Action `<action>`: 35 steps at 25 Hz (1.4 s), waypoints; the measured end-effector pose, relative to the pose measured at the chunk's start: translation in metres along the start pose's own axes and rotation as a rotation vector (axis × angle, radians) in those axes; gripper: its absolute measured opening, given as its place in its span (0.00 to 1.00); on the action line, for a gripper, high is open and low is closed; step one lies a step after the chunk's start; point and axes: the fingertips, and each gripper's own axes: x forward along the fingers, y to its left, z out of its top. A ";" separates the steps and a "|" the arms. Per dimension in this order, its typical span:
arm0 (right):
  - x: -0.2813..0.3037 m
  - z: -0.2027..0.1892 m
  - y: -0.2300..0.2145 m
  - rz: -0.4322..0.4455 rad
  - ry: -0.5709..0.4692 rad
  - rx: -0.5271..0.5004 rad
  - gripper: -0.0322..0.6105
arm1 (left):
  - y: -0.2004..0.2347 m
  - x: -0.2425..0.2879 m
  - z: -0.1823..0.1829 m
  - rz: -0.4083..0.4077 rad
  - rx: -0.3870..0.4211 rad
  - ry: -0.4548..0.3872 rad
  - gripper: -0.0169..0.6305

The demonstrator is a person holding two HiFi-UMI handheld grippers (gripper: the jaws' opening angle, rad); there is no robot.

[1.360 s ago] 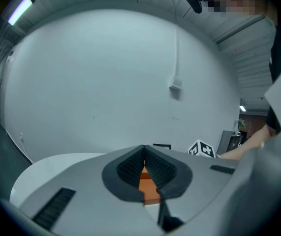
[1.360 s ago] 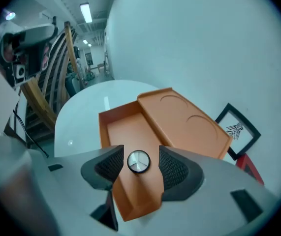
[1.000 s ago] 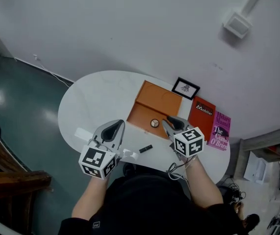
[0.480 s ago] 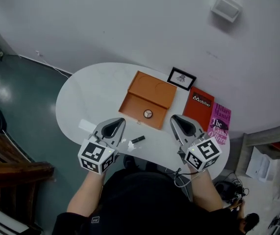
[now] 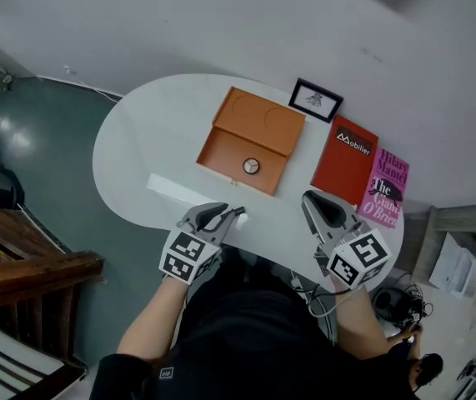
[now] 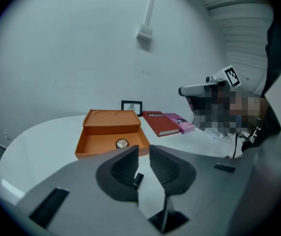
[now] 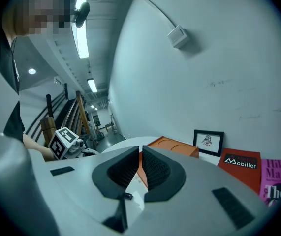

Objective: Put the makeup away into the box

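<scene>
**Two tongs, one stick still out**

We have lowered the left tongs (image 5: pixel 236 213) onto the counter (image 5: pixel 150 136) since a second ago. Their jaws have just been opening and stand narrowly apart around the black makeup stick (image 6: pixel 137 179), not pressing it. The right tongs (image 5: pixel 310 198), drawn back, are closed and empty. Beyond, the round compact (image 5: pixel 251 167) lies in the orange box (image 5: pixel 221 152).

An office-like workspace is indicated: a white oval table (image 5: pixel 137 165) is set on a polished grey-green floor (image 5: pixel 46 140), dark wooden stairs (image 5: pixel 29 282) are beside it, and long ceiling strip lights (image 7: pixel 82 38) (an open hall) are seen beyond.
</scene>
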 end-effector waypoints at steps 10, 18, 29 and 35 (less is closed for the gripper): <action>-0.015 -0.023 -0.007 0.009 0.025 0.052 0.12 | -0.002 0.049 -0.073 -0.032 0.087 0.259 0.32; -0.030 -0.031 -0.017 -0.017 0.036 0.095 0.12 | 0.001 0.071 -0.111 -0.038 0.191 0.416 0.34; -0.039 -0.027 -0.025 -0.019 0.029 0.107 0.12 | 0.006 0.091 -0.133 0.001 0.260 0.507 0.31; -0.039 -0.022 -0.027 -0.006 0.023 0.108 0.12 | 0.001 0.093 -0.130 0.005 0.261 0.514 0.18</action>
